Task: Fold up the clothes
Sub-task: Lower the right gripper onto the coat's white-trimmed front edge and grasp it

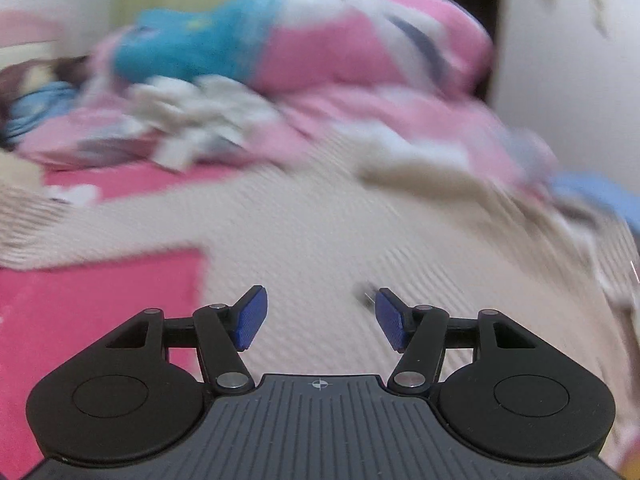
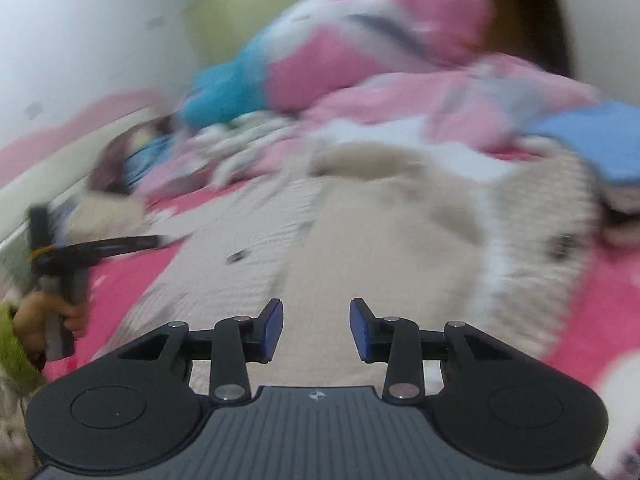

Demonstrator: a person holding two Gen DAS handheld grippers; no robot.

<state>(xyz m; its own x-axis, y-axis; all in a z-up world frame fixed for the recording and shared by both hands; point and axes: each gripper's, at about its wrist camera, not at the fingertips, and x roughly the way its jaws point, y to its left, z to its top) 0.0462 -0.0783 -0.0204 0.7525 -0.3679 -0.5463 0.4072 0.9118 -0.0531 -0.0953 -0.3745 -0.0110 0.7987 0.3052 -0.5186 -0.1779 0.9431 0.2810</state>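
Lying flat across a pink bed [image 1: 100, 320], a cream ribbed garment [image 1: 320, 232] fills the middle of both wrist views; both pictures are blurred, so fine detail is lost.

Left of the garment in the right wrist view, a hand [image 2: 48, 320] with a green sleeve [image 2: 16, 352] grips the handle of the left gripper [image 2: 158, 242], which reaches toward the garment's left edge. In its own view the left gripper [image 1: 320, 316] hangs over the garment with its blue pads [image 1: 250, 318] spread wide and nothing between them. A small dark mark, maybe a button [image 1: 365, 295], sits just beside the right pad.

Over the garment's near middle, the right gripper [image 2: 316, 330] also stands open, its blue pads [image 2: 272, 332] apart and empty. Two dark buttons show on the garment in this view, one left of centre [image 2: 236, 257] and one toward its right edge [image 2: 562, 246]. A paler fold of the garment [image 2: 400, 208] runs up the middle.

Behind the garment, a heap of pink, blue and white bedding [image 1: 320, 48] is piled against the wall. A crumpled white cloth [image 1: 192, 120] lies at the foot of that heap, behind the garment's left part. Right of the garment's far corner lies a folded blue cloth [image 2: 600, 140].
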